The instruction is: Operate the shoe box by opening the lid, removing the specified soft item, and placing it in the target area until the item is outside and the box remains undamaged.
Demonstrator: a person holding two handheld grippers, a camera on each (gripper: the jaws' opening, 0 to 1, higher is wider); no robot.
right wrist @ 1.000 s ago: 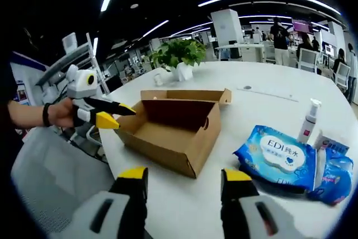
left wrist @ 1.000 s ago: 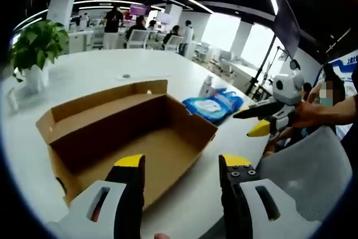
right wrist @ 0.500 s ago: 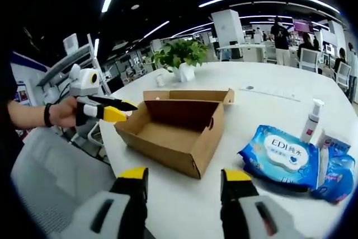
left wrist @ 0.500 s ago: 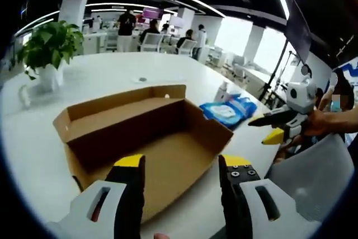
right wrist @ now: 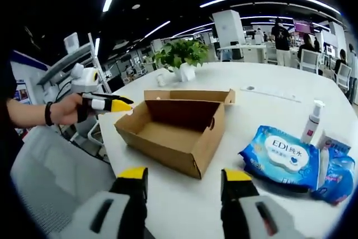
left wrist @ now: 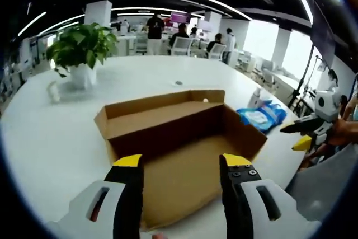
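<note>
The shoe box (right wrist: 173, 132) sits on the table (right wrist: 268, 194), wipes pack (right wrist: 279, 159) beside it, potted plant (right wrist: 180, 57) behind.

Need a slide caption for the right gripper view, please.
Open right gripper faces an open cardboard shoe box, wet-wipe packs beside it.

Counts on the white table

One open shoe box (right wrist: 173, 132), two wipes packs (right wrist: 282, 158), one spray bottle (right wrist: 309, 120), one potted plant (right wrist: 180, 57).

Both grippers are showing white bodies and black jaws with yellow tips; left hand (right wrist: 64, 111) is wearing a dark wristband (right wrist: 48, 114).
</note>
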